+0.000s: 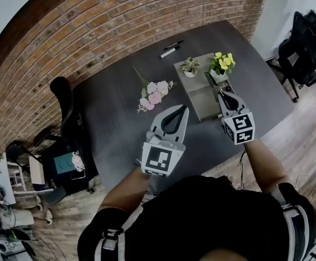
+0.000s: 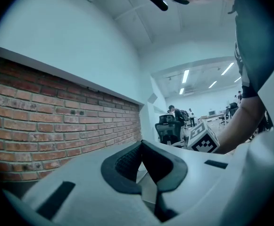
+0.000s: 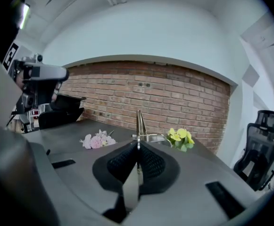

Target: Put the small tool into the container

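My right gripper (image 1: pixel 221 94) (image 3: pixel 137 146) is shut on a thin dark metal tool (image 1: pixel 210 81) (image 3: pixel 139 122), whose blade sticks out past the jaws. In the head view the tool's tip hangs over the grey tray (image 1: pixel 201 105) (image 3: pixel 152 137), right beside the pot of yellow flowers (image 1: pixel 222 63) (image 3: pixel 179 137). A small green plant pot (image 1: pixel 190 67) stands on the tray's far left corner. My left gripper (image 1: pixel 185 110) (image 2: pixel 141 144) is held over the table near its front edge, jaws shut with nothing between them.
A pink flower bunch (image 1: pixel 155 95) (image 3: pixel 97 140) lies on the dark table (image 1: pixel 114 113), left of the tray. Two markers (image 1: pixel 170 49) lie at the far edge by the brick wall. Office chairs (image 1: pixel 65 110) stand to the left and right of the table.
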Motion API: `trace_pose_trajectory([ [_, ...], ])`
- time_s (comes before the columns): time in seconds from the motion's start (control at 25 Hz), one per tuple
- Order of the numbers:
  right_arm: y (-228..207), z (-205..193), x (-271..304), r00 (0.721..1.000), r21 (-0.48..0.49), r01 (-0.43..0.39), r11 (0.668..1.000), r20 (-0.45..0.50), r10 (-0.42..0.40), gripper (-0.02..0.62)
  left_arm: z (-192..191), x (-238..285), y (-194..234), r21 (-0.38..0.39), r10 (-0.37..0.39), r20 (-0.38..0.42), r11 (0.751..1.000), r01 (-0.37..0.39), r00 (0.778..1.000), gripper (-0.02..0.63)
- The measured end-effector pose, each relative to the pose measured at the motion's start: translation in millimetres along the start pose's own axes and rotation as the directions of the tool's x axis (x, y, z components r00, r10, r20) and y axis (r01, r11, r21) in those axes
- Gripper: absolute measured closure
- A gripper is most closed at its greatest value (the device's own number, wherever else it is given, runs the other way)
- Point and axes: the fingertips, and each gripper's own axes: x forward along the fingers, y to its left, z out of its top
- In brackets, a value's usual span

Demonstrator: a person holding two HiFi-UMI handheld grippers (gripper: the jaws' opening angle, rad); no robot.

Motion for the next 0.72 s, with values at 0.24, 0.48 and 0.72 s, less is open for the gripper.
trace_pose_trajectory([
  [0.24, -5, -39, 25, 0.994, -0.011, -0.028, 1.000, -0.108, 0.027, 0.592, -12, 6, 6, 0.000, 0.008, -0.027, 1.000, -0.008, 1.000, 0.600],
  [0.48, -8, -59, 40, 0.986, -0.019, -0.064, 0.998, -0.157, 0.060, 0.592, -25, 14, 9, -0.020, 0.013, -0.046, 1.000, -0.014, 0.999, 0.600],
  [0.72, -3, -79, 53, 0.972, -0.042, -0.130, 0.991, -0.204, 0.119, 0.592, -41, 29, 12, -0.052, 0.008, -0.073, 0.999, -0.012, 0.997, 0.600],
])
